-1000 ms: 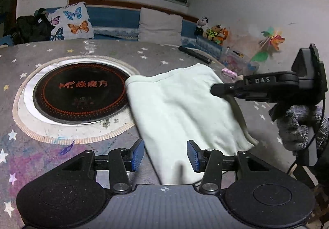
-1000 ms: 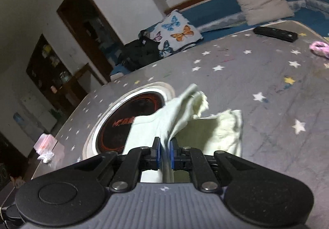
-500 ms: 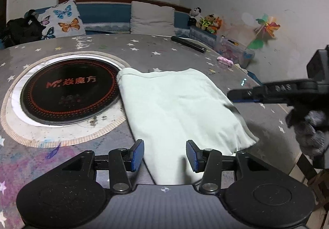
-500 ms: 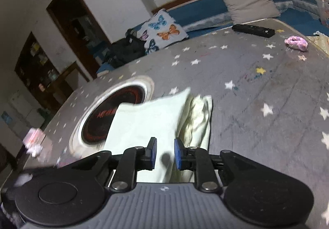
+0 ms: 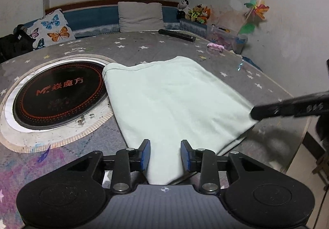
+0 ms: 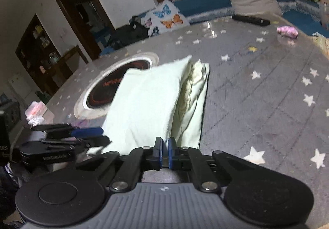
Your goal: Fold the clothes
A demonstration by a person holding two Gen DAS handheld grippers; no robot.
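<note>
A pale green folded garment (image 5: 172, 97) lies flat on the grey star-patterned table (image 5: 144, 43), beside the round black cooktop (image 5: 57, 93). My left gripper (image 5: 165, 155) is open, its blue pads on either side of the garment's near corner. In the right wrist view the garment (image 6: 148, 101) shows stacked folded layers along its right edge. My right gripper (image 6: 164, 151) is shut and empty, just off the garment's near edge. Its dark finger also shows in the left wrist view (image 5: 287, 107) at the garment's right corner. The left gripper shows in the right wrist view (image 6: 88, 136) at lower left.
A black remote (image 5: 176, 35) and a small pink item (image 5: 214, 47) lie at the far side of the table. Cushions, soft toys and a pinwheel line the bench behind. The table's right edge (image 5: 298, 132) drops to the floor. A pink-white packet (image 6: 36, 111) sits at the table's left.
My right gripper let go of the lifted garment fold, drew back toward the near edge and shut again empty. The garment now lies flat and folded. My left gripper stayed open.
</note>
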